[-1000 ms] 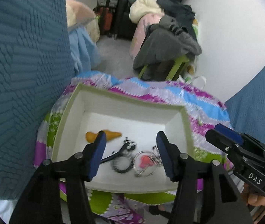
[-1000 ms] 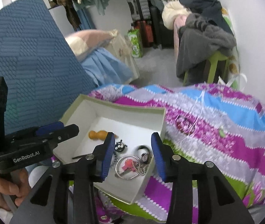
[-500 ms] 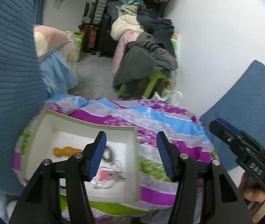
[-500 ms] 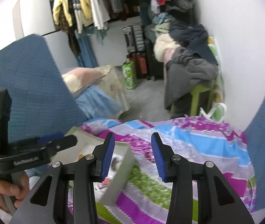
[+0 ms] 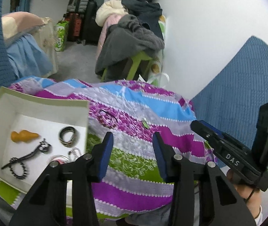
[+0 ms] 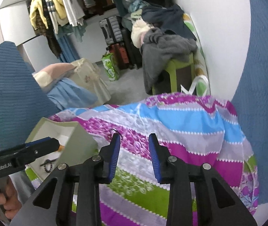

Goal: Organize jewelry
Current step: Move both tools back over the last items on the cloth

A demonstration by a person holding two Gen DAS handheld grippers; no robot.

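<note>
A shallow white box (image 5: pixel 39 98) sits at the left on a striped quilt (image 5: pixel 137 154). Inside lie an orange piece (image 5: pixel 23 136), a black-and-gold ring band (image 5: pixel 67 136), a black beaded bracelet on a cord (image 5: pixel 20 162) and a silver chain (image 5: pixel 74 153). A dark bangle (image 5: pixel 106 118) lies on the quilt just right of the box. My left gripper (image 5: pixel 132 137) hangs over the quilt below the bangle, its jaws closing with nothing between them. My right gripper (image 6: pixel 134 138) is also over the quilt, right of the box (image 6: pixel 79 145); its jaws are closing and hold nothing.
Blue textured cushions (image 5: pixel 247 86) flank the quilt on both sides. Behind stands a green stool (image 6: pixel 181 66) heaped with grey clothes, with suitcases (image 6: pixel 113 30) and a clothes rail beyond. A small green bit (image 5: pixel 145 125) lies on the quilt. A hand holds each gripper handle.
Both grippers have swung right, from over the box to over the quilt beside it. Each pair of jaws has narrowed. The jewelry in the box has stayed put.
</note>
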